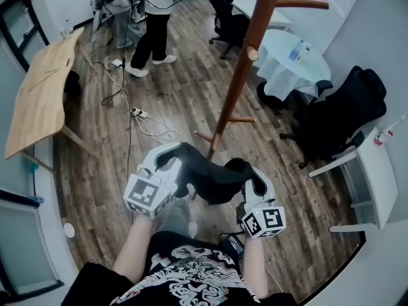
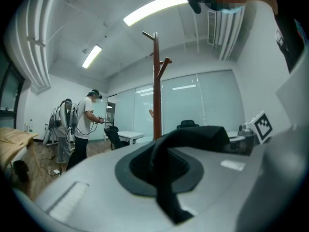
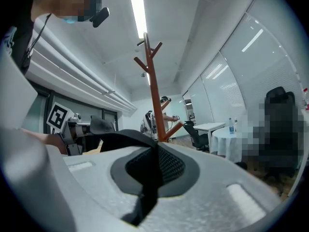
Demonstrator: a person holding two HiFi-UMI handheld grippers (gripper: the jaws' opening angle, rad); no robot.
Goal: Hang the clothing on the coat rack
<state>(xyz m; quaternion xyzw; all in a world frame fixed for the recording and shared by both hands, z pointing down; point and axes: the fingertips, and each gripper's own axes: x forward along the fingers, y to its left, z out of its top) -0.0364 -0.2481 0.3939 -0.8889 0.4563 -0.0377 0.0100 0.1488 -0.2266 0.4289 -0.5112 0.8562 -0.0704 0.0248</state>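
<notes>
The person holds a soft black piece of clothing (image 1: pixel 213 178) out in front of them, low over the brown wooden floor (image 1: pixel 185 88). It is stretched between the two claws.

The left claw (image 1: pixel 171 153) is closed tight on one end of the clothing. In the left gripper view a strip of black cloth is pinched between its grey jaws. The right claw (image 1: pixel 256 174) is closed tight on the other end. The right gripper view shows black cloth squeezed between its jaws too. Both claws point out level, not down.

The tall brown wooden coat rack (image 1: pixel 245 62) stands on the floor just past the clothing. Its foot is right behind the middle of the cloth. Short wooden pegs stick out from its pole. The clothing does not hang on any peg; it is only in the claws.

Farther off, another person in a white top and black trousers (image 1: pixel 156 18) stands on the floor. A light wooden counter (image 1: pixel 41 94) is at the left side of the room. A round counter with a white cloth (image 1: pixel 287 65) is at the right, with a clear plastic bottle (image 1: pixel 298 50) on it. A black office chair (image 1: pixel 347 110) is near that round counter.
</notes>
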